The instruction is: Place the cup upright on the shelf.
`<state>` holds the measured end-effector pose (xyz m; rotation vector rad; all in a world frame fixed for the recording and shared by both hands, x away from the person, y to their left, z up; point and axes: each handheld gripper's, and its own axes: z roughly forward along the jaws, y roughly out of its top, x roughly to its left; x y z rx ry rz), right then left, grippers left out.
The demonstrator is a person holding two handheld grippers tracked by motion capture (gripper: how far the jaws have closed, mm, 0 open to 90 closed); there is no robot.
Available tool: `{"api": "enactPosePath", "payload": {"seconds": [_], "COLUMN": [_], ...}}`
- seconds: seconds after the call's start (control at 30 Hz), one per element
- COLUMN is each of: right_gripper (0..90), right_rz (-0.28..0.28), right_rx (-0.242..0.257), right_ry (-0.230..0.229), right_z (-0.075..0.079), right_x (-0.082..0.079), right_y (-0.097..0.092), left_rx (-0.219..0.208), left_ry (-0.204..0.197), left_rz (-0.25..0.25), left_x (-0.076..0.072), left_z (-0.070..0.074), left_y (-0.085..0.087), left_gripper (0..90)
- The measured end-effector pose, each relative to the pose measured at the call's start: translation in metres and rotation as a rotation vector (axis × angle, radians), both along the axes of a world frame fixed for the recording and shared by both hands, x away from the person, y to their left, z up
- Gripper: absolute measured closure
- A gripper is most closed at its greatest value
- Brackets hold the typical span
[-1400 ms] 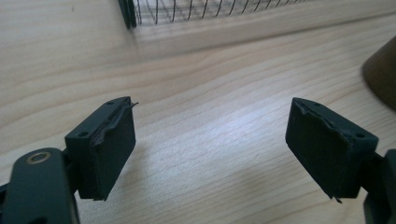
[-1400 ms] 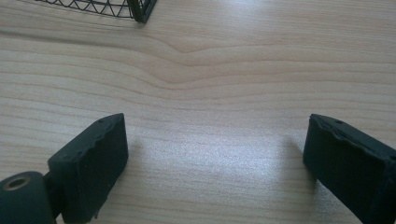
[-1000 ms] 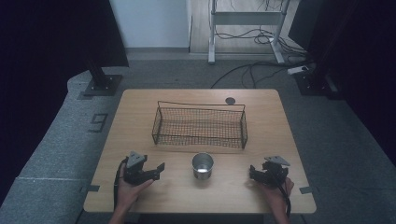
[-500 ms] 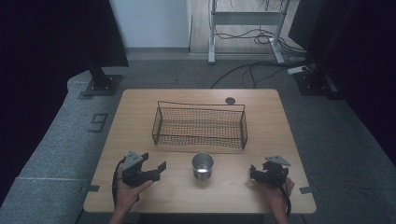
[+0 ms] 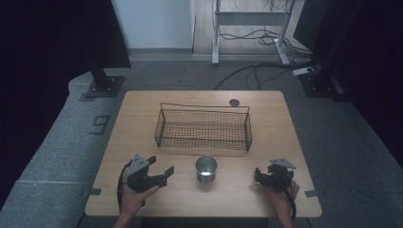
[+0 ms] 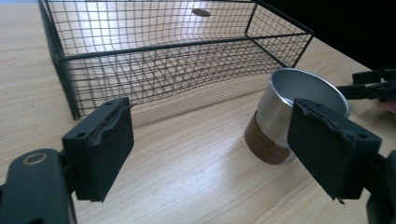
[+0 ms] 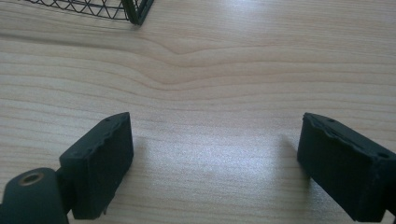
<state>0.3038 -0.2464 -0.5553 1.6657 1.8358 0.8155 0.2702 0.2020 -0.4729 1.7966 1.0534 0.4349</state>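
On the near half of the wooden table (image 5: 285,123), between the two grippers, stands a small metal cup (image 5: 206,168): bright silver wall, open mouth upward, with a brown cork-like band around its base. It sits upright just in front of the black wire basket (image 5: 203,127), apart from it. Left gripper (image 5: 160,172), jaws spread wide, points toward the cup without touching. Right gripper (image 5: 261,174), jaws likewise spread, rests over bare wood.
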Motion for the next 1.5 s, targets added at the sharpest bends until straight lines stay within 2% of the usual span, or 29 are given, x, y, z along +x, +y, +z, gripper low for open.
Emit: {"api": "enactPosePath", "payload": {"seconds": [0.33, 0.63, 0.87, 1.5], "right_gripper": [10.5, 10.5, 11.6, 12.7], "right_rz": [0.0, 0.001, -0.004, -0.003], "right_rx": [0.0, -0.002, -0.001, -0.004], "right_ry": [0.0, -0.001, -0.002, -0.005], "right_z": [0.0, 0.0, 0.0, 0.0], "right_x": [0.0, 0.0, 0.0, -0.001], "right_y": [0.0, 0.0, 0.0, 0.0], "left_rx": [0.003, 0.011, 0.033, 0.04], "left_ry": [0.013, 0.015, 0.034, 0.057], "left_rz": [-0.033, -0.07, -0.108, -0.147], "left_x": [0.0, 0.002, 0.005, 0.017], "left_z": [0.001, 0.004, 0.001, -0.004], "left_y": [-0.009, -0.027, -0.042, -0.063], "left_gripper": [15.1, 14.9, 14.7, 11.2]}}
